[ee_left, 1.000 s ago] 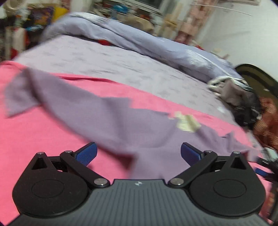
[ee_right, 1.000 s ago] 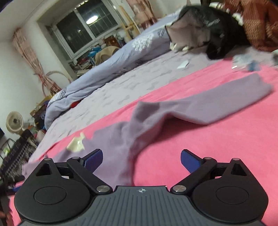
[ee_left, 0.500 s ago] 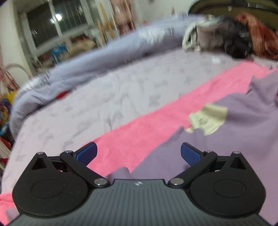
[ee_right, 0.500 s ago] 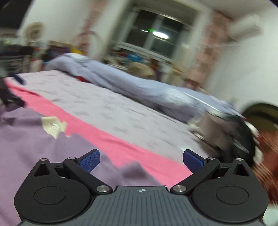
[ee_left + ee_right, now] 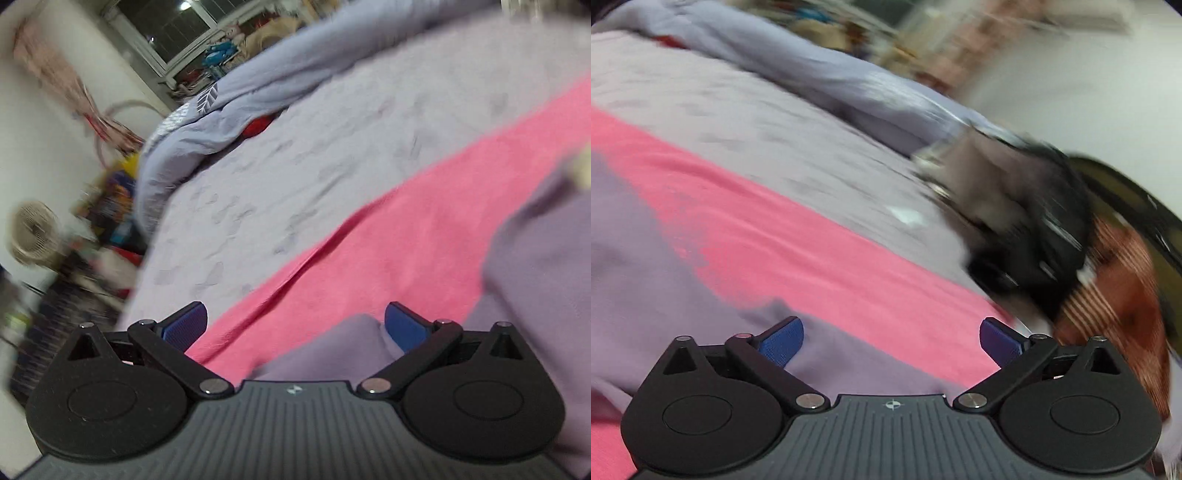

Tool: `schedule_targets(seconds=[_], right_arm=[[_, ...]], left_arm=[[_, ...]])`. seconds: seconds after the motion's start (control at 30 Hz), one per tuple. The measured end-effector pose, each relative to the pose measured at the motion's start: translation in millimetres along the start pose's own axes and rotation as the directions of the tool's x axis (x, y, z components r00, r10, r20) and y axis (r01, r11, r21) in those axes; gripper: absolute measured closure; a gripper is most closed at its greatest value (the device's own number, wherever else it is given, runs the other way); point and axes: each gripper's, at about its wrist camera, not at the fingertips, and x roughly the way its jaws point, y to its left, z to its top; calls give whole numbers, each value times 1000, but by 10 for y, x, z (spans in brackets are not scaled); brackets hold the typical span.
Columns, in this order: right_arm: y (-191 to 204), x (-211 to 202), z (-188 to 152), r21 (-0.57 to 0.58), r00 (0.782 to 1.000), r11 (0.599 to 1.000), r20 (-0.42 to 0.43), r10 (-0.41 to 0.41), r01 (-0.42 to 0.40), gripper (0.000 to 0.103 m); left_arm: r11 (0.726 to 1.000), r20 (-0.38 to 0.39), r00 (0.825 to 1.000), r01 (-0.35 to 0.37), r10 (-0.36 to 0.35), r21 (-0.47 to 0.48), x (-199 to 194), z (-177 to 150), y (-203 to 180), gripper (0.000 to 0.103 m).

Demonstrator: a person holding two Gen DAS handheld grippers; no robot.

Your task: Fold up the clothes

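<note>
both spread: left gripper point(image 5: 293, 326) and right gripper point(image 5: 891, 341) over soft, rumpled lilac garment point(image 5: 646, 273) on fuzzy pink blanket point(image 5: 388, 251)

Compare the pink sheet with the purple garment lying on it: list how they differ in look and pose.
Colour: the pink sheet is bright pink, the purple garment a muted lilac.
Pose: the sheet lies spread in a long flat band across the bed; the garment sits on top of it, bunched into rounded folds near the left gripper.
Extent: the sheet runs past both sides of each view; the garment covers only part of it.
Both are soft plain cloth.
</note>
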Motion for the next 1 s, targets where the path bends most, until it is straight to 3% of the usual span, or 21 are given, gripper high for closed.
schedule_targets(seconds=[0.07, 0.17, 0.23, 0.27, 0.3, 0.33, 0.4, 0.43, 0.47, 0.5, 0.57, 0.6, 0.63, 0.7, 0.77, 0.83, 0.9, 0.93, 1.0], right_arm=[[73, -124, 67, 0, 994, 994, 42, 105, -105, 1], [183, -310, 167, -7, 960, 966, 104, 259, -260, 1], [256, -435, 233, -18, 922, 933, 144, 358, -359, 0], [293, -497, 267, -25, 899, 913, 163, 406, -408, 0], [329, -559, 300, -33, 873, 890, 183, 452, -455, 0], [483, -569, 327, -86, 871, 889, 178, 457, -449, 0], [880, -490, 367, -219, 898, 899, 146, 414, -379, 1], [991, -406, 388, -232, 907, 903, 138, 398, -361, 1], [989, -290, 432, -166, 901, 903, 116, 417, -396, 1], [950, -158, 483, -70, 889, 893, 89, 450, -445, 1], [802, 127, 538, 126, 834, 827, 20, 551, -549, 2], [724, 249, 538, 206, 801, 785, -7, 598, -584, 3], [671, 276, 536, 232, 788, 769, -14, 615, -596, 6], [615, 213, 526, 212, 784, 767, -11, 621, -605, 25], [636, 153, 536, 154, 791, 782, 0, 612, -605, 34], [663, 105, 551, 96, 800, 796, 15, 600, -598, 30], [686, 101, 546, 68, 806, 803, 18, 592, -592, 4], [694, 143, 523, 84, 806, 803, 9, 592, -591, 5], [637, 190, 497, 148, 781, 773, -9, 625, -617, 11]], left_arm=[[990, 79, 988, 136, -133, -30, -202, 28, 42, 0], [935, 146, 924, 356, -352, 2, -371, 133, -89, 0], [900, 144, 889, 430, -435, 65, -386, 188, -311, 0], [897, 127, 889, 426, -439, 118, -364, 185, -469, 0], [908, 95, 913, 376, -398, 187, -304, 164, -665, 0], [919, 68, 940, 308, -334, 248, -206, 138, -850, 0], [939, 124, 947, 264, -295, 221, -175, 111, -917, 0], [947, 106, 952, 265, -287, 182, -121, 137, -907, 0], [948, 86, 948, 294, -305, 123, -69, 154, -859, 0], [934, 56, 932, 355, -357, 42, -2, 169, -767, 0], [866, -6, 874, 481, -486, -134, 197, 162, -516, 0], [848, -15, 857, 506, -514, -160, 231, 146, -454, 0], [850, -14, 857, 508, -515, -138, 214, 124, -445, 0], [860, -1, 863, 503, -505, -84, 142, 80, -455, 0], [869, 13, 871, 492, -492, -45, 70, 75, -505, 0], [853, 15, 856, 516, -517, -80, 94, 77, -487, 0], [828, 24, 840, 539, -542, -155, 212, 106, -456, 0], [822, 28, 837, 542, -546, -173, 246, 120, -454, 0], [834, 22, 844, 533, -536, -139, 273, 158, -550, 0]])
